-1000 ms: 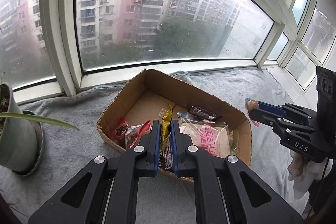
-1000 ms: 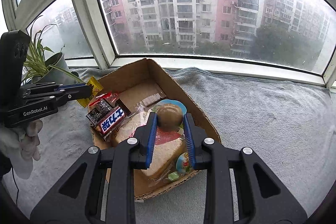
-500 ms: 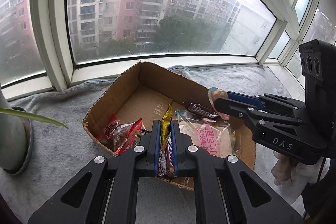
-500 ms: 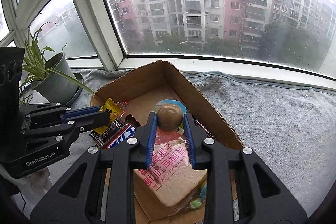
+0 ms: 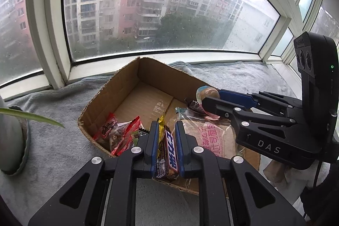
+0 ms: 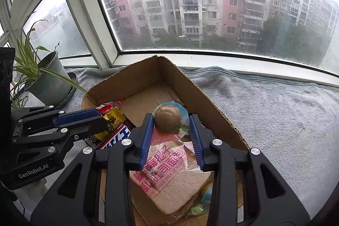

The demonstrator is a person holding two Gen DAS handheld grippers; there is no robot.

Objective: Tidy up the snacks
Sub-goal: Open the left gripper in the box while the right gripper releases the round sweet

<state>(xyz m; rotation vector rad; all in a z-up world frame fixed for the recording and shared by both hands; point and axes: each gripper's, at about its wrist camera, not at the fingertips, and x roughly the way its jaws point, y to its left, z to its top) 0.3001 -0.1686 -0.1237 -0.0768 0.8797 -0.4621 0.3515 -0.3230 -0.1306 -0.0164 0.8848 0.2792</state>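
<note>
My left tongs (image 5: 166,137) stood nearly together, their jaws just easing apart, with a yellow packet (image 5: 161,123) and a brown bar (image 5: 168,157) between the blue pads (image 5: 154,141); I could not tell whether the pads pressed them. My right tongs (image 6: 171,126) had just been spreading, and a round brown snack in clear wrap (image 6: 167,121) sat between the pads, the right pad clear of it. Both hung over an open cardboard box (image 6: 214,103). Under the right tongs lay a bagged bread loaf (image 6: 171,181) with pink lettering. Red packets (image 5: 118,135) lay at the box's left side. The box sat on a grey towel (image 6: 275,111) on a window ledge, with a potted plant (image 6: 48,79) just beside it.
</note>
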